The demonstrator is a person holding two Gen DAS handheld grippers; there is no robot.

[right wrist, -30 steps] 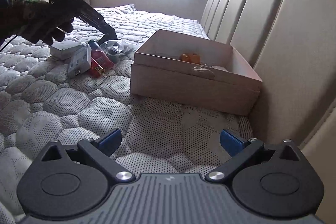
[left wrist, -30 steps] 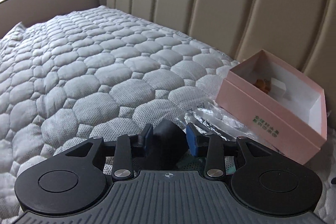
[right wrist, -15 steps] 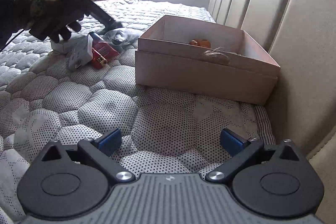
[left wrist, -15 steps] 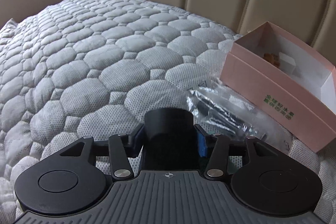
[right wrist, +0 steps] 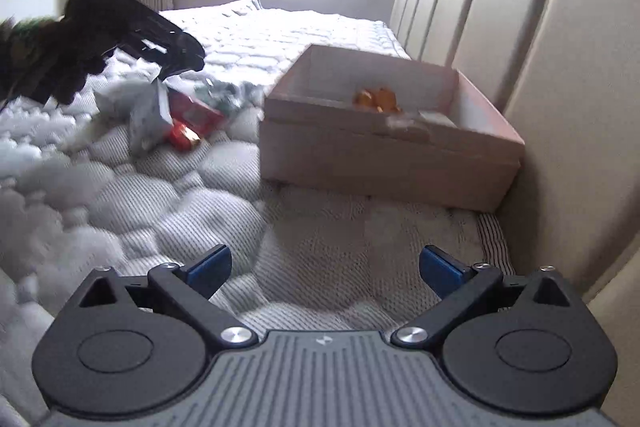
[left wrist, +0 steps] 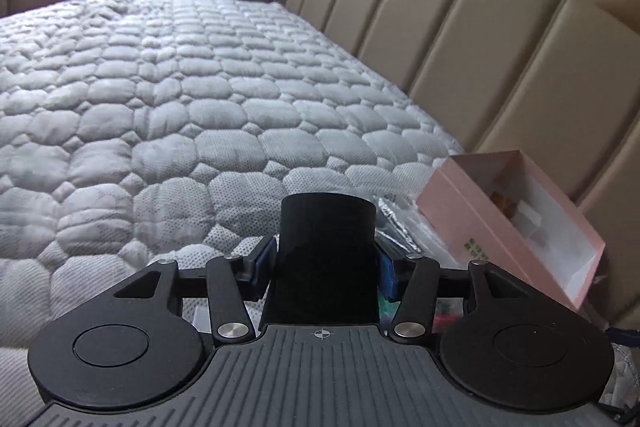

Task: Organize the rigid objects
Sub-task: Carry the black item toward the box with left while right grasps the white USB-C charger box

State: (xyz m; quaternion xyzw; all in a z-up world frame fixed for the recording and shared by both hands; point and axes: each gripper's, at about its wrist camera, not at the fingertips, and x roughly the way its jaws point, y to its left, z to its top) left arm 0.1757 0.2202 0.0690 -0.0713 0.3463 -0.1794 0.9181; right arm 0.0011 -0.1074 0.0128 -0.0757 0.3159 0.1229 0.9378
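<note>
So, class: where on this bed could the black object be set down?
Bare quilt lies between the right claw and the pink box. The mattress stretch toward the window is bare too. It is crowded left of the box, around the red packet.

On the mattress [right wrist: 304,251] the open box [right wrist: 384,155] sits at one o'clock, against the headboard [right wrist: 552,67]. Small items [right wrist: 376,99] lie inside it. A pile of packets [right wrist: 172,115] lies at eleven o'clock, left of the box.

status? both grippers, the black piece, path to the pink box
Left gripper shut on black cylinder, lifted. Right gripper open, empty. Pink box open; nothing seen in the way.
</note>
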